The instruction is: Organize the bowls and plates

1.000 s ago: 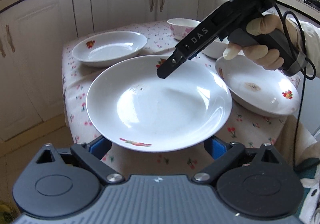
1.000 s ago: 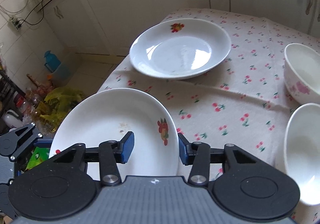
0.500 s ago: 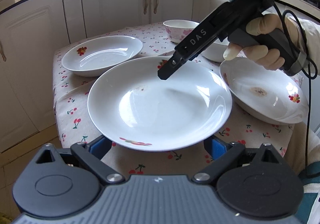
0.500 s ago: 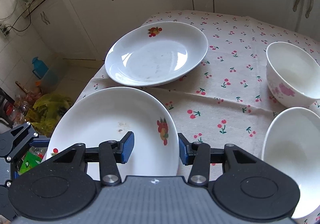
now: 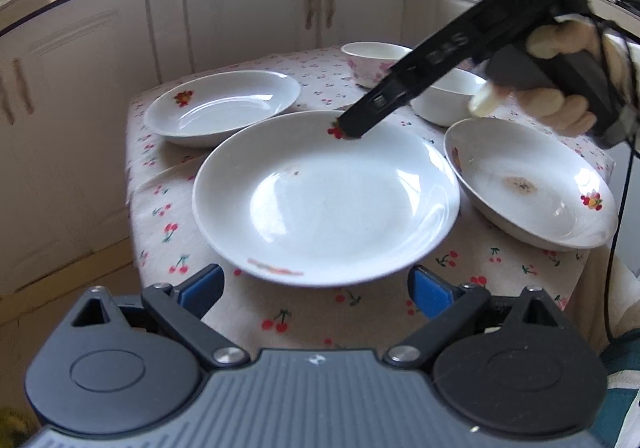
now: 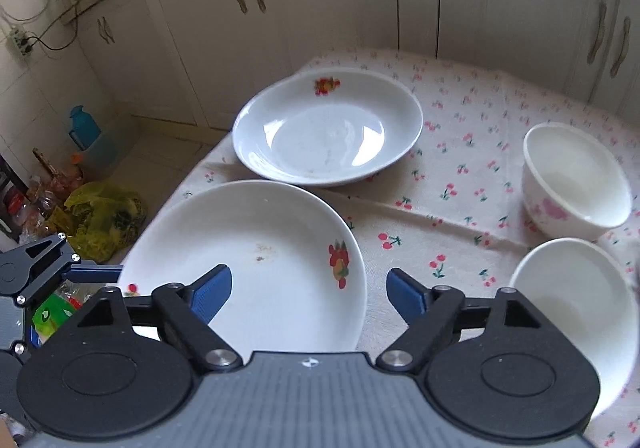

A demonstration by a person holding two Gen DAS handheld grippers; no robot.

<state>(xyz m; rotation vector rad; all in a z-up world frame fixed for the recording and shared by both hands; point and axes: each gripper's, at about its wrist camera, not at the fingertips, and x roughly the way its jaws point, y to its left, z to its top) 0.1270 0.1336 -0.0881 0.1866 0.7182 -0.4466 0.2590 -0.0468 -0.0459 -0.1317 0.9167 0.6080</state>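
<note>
A small table (image 5: 460,276) covered with a cherry-print cloth stands in front of white kitchen cabinets (image 5: 256,16). Three white plates and two white bowls rest on it.

The near plate (image 5: 326,196), with a red fruit motif on its rim, lies flat at the table's near left edge. The far plate (image 5: 222,108) sits just behind it to the left, their rims close together. The stained plate (image 5: 528,180), with a brown mark in its centre, lies to the right.

At the far right, the pink-flowered bowl (image 6: 576,180) stands upright with the plain bowl (image 6: 568,312) just in front of it.

The left gripper (image 5: 316,288) hangs spread wide at the near rim of the near plate, its blue pads either side and clear of the rim. The right gripper (image 6: 308,294), held by a gloved hand (image 5: 560,88), points down over the far rim of the same plate. Its jaws have just been opening and now stand apart with the plate's right rim between them, pads not pressing on it.
</note>
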